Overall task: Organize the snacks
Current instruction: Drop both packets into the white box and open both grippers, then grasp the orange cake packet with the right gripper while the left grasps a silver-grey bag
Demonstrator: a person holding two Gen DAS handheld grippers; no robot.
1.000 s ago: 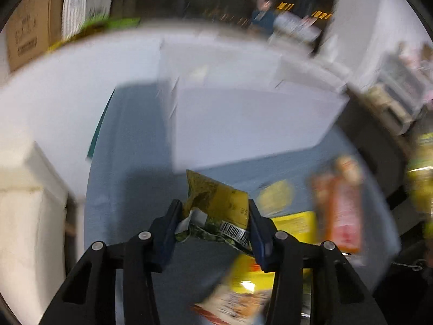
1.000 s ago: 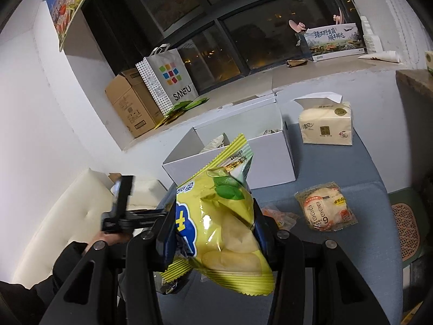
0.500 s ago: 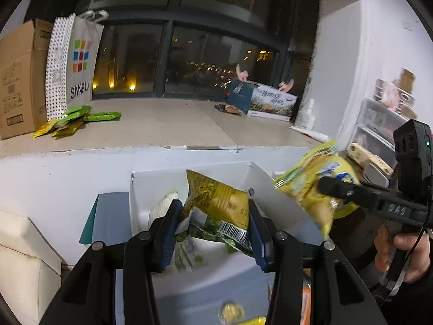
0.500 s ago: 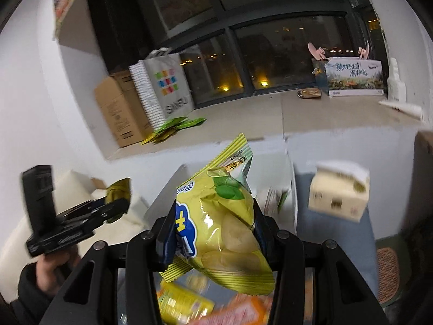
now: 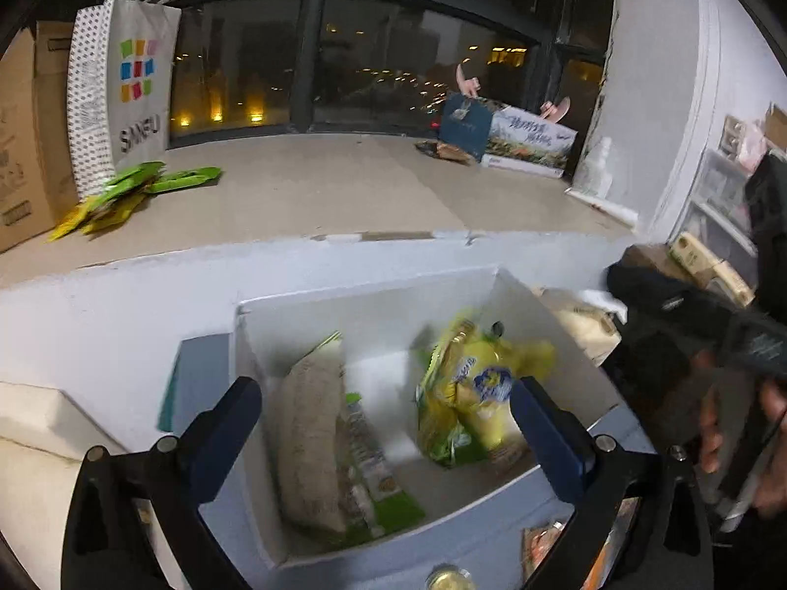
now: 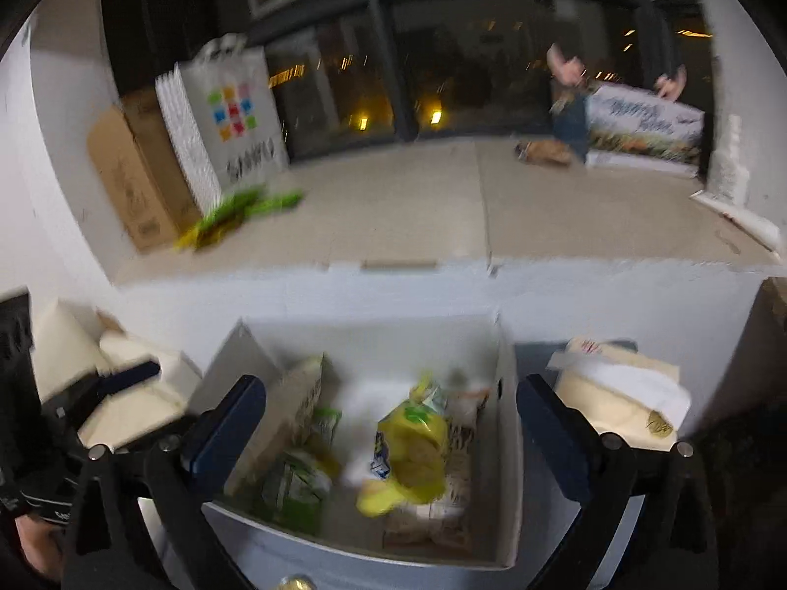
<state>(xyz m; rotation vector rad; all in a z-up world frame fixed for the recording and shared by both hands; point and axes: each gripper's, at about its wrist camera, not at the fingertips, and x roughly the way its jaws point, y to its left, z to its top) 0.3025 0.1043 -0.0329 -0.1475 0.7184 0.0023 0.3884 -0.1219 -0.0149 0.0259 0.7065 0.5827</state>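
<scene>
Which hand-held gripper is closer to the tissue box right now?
Right. The right hand-held gripper hangs open over the white box, with the tissue box just beyond its right finger. The left hand-held gripper is further left.

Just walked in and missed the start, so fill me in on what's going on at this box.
A person is sorting snacks into the white box with a gripper in each hand. Both the left gripper and right gripper hover over the box; their jaws have just been opening, with nothing clamped between them. The yellow chip bag now lies inside the box, along with a small green packet and other snacks.
</scene>
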